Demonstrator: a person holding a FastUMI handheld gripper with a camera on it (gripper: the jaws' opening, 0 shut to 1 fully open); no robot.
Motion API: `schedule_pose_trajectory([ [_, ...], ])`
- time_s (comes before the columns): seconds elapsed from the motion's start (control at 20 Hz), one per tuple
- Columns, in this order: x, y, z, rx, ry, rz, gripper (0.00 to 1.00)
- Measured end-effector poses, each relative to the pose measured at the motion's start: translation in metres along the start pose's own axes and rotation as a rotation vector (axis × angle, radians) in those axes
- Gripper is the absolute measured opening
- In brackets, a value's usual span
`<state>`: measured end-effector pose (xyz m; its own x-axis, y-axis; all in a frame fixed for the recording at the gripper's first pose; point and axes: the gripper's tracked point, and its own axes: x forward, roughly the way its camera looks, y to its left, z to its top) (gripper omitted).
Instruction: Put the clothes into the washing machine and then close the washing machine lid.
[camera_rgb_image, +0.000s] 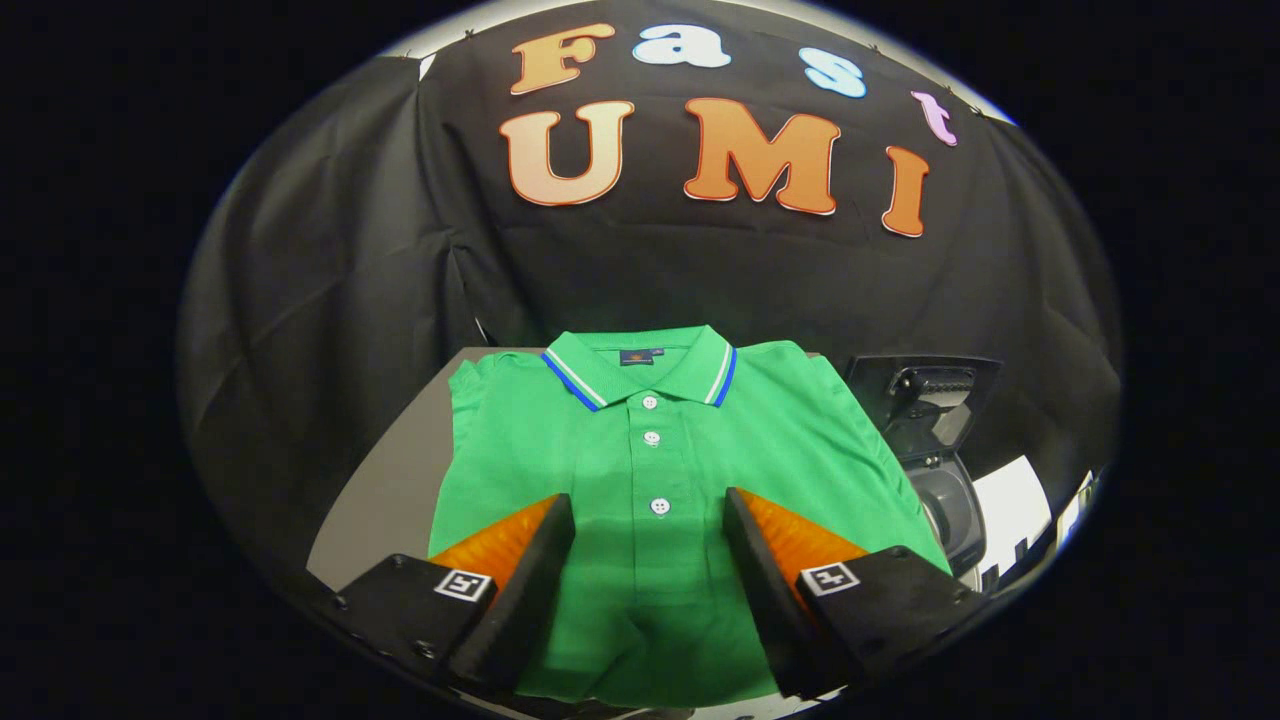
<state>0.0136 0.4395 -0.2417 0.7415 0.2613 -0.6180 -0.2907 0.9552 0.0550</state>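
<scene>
A folded green polo shirt (660, 450) with a blue-and-white striped collar and white buttons lies flat on a grey table (385, 500). My gripper (650, 515) hovers over the shirt's lower half, open, its two fingers spread to either side of the button placket. Nothing is held between them. To the right of the shirt stands a small washing machine (950, 505) with its dark lid (925, 395) raised and its drum opening showing.
Black cloth forms the booth wall behind and to the left of the table. A bare strip of grey table lies left of the shirt. White surfaces show beyond the washing machine at the right.
</scene>
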Motion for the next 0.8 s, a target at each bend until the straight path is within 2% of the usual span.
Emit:
schedule_pose_trajectory([
  [0.1, -0.001, 0.0, 0.0, -0.009, 0.009, 0.0, 0.91],
  [0.25, -0.002, 0.0, 0.0, -0.021, -0.001, -0.007, 0.56],
  [0.35, -0.001, -0.002, 0.0, -0.047, -0.002, -0.023, 0.55],
  [0.4, 0.0, -0.001, 0.0, -0.06, -0.011, -0.032, 0.29],
  [0.45, -0.001, -0.001, 0.0, -0.087, -0.011, -0.04, 0.28],
  [0.5, -0.001, -0.001, 0.0, -0.087, -0.026, -0.055, 0.2],
  [0.55, -0.004, -0.001, 0.004, -0.073, -0.067, -0.065, 0.2],
  [0.6, -0.006, -0.001, 0.005, -0.051, -0.106, -0.07, 0.11],
  [0.65, -0.008, 0.0, 0.009, -0.028, -0.14, -0.068, 0.08],
  [0.8, -0.021, 0.003, 0.023, 0.072, -0.202, -0.034, 0.08],
])
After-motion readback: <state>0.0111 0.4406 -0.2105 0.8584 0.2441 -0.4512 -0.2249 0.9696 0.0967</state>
